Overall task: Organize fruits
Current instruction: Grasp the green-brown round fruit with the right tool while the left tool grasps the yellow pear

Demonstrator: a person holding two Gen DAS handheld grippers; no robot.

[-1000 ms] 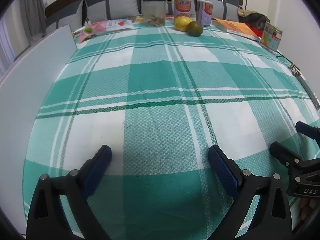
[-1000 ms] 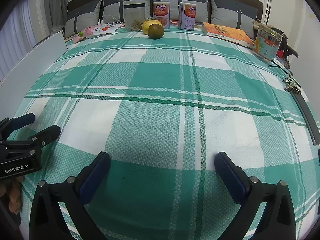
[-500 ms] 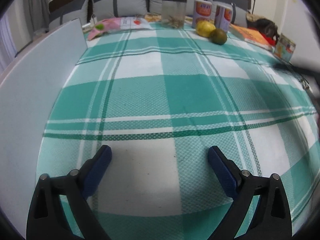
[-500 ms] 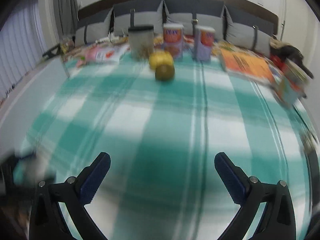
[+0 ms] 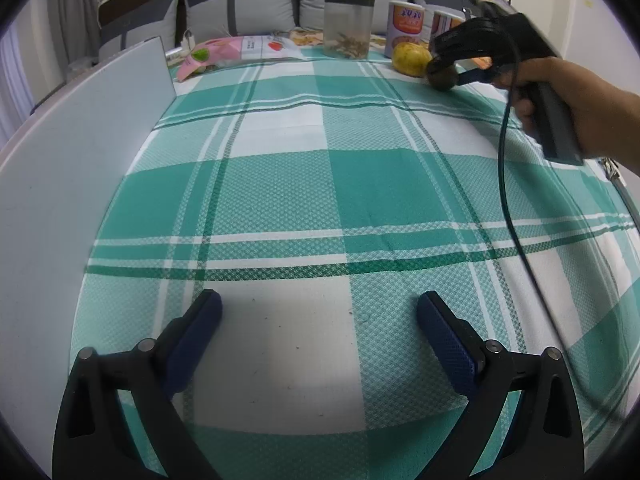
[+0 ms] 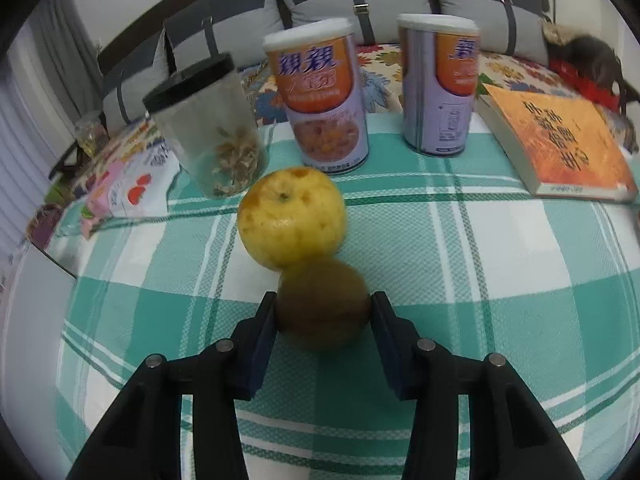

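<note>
A dark green round fruit [image 6: 323, 308] lies on the green plaid cloth [image 6: 480, 264], touching a yellow spotted fruit [image 6: 291, 218] behind it. My right gripper [image 6: 323, 312] has its two pads against the sides of the green fruit and is shut on it. In the left wrist view the right gripper [image 5: 444, 74] is at the far right of the cloth with the green fruit [image 5: 441, 77] in it, next to the yellow fruit [image 5: 411, 59]. My left gripper [image 5: 318, 320] is open and empty, low over the near part of the cloth [image 5: 320, 184].
Behind the fruits stand a clear jar with a black lid [image 6: 208, 128] and two cans [image 6: 320, 100] [image 6: 438, 84]. An orange book [image 6: 560, 140] lies at the right, a pink packet [image 5: 224, 50] at the left. A white board [image 5: 72, 152] borders the cloth's left side.
My right gripper has moved forward across the cloth to the fruits and closed on the green one. My left gripper has shifted left and stayed open.
</note>
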